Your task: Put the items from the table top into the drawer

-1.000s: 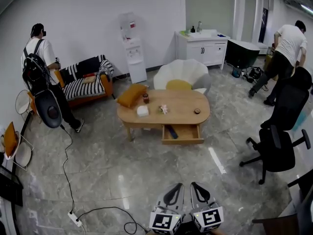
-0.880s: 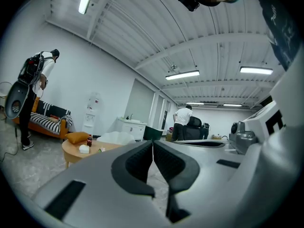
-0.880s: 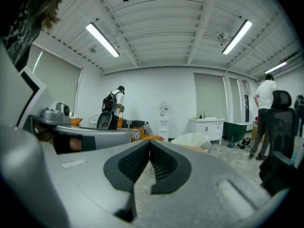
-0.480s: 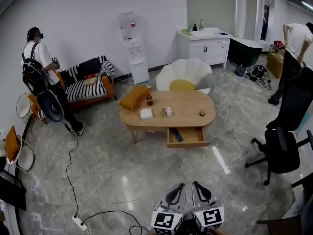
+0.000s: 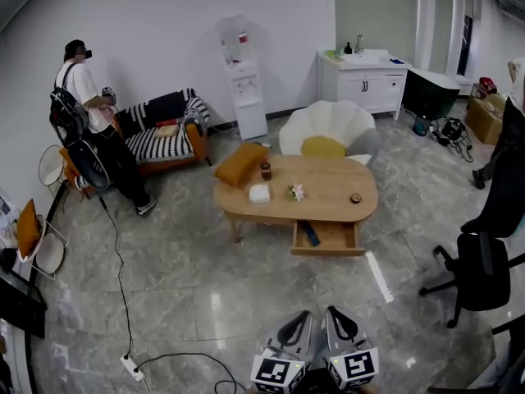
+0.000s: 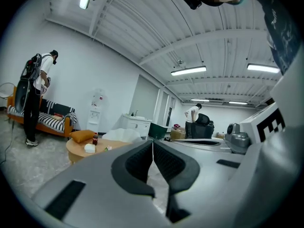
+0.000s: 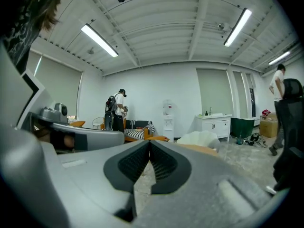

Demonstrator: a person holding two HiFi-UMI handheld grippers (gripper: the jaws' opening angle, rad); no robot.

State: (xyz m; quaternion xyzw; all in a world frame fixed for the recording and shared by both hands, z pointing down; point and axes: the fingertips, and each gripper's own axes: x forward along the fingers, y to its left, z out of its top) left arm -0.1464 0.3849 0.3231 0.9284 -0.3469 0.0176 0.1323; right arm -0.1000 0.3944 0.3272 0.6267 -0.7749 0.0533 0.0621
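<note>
Open floor [image 5: 246, 290] before the desk [image 5: 328, 194]
I hold left tongs [image 5: 297, 323] and right tongs [image 5: 337, 322] side by side, pressed together, well short of the drawer [image 5: 332, 238].

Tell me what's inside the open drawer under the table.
One dark elongated item lies in the drawer, at its left; the rest shows bare wood. Its back is hidden beneath the tabletop.

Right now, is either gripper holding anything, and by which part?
Nothing is held. The left gripper and the right gripper each have their jaws closed together, empty, well short of the table.
</note>
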